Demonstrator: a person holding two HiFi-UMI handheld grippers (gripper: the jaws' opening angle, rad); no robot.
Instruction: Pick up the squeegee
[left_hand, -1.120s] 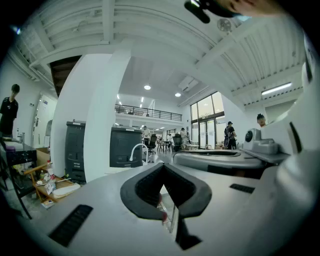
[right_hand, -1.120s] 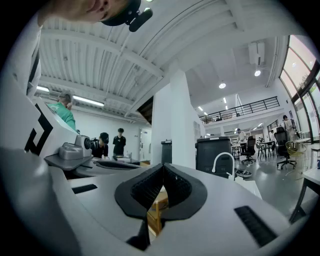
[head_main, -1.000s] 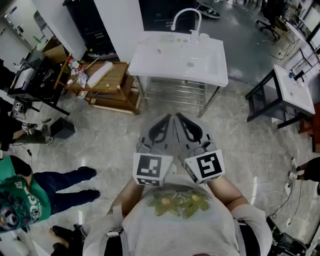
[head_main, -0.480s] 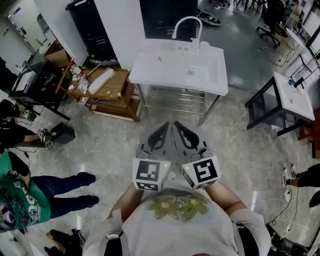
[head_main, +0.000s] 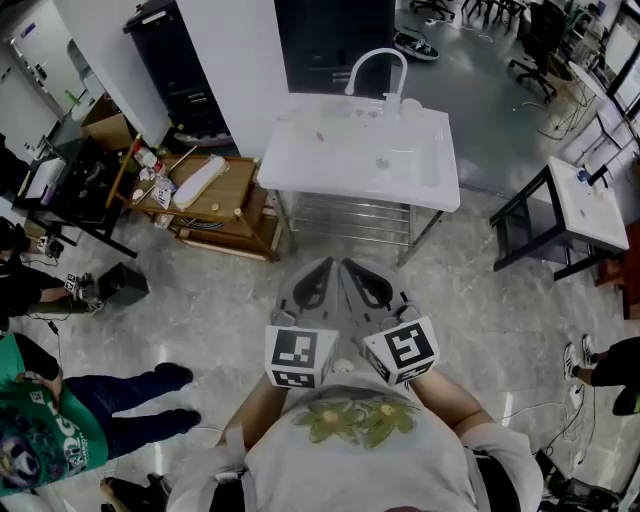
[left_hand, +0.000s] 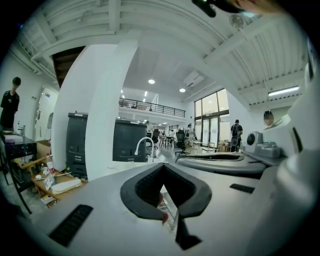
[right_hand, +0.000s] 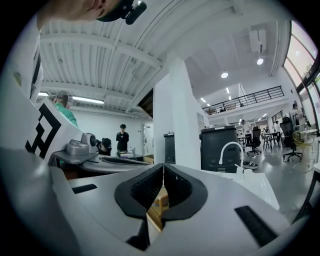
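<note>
Head view: left gripper (head_main: 327, 266) and right gripper (head_main: 349, 266) are held side by side at the person's chest. The jaws of each are pressed together with nothing between them; both gripper views agree.

The squeegee is not positively identified. Best candidate: a pale long item (head_main: 198, 180) lying on the wooden trolley (head_main: 236, 150), left of the white sink desk (head_main: 300, 160) and well apart from both grippers.

Risks, judged:
- Closed jaws reaching it would shove it rather than take it.
- Small items (head_main: 152, 165) crowd the trolley's left end and could be knocked.
- The candidate may be the wrong thing.

Count: two grippers, one sink desk, one faucet (head_main: 375, 55), one trolley, one pale long item.
</note>
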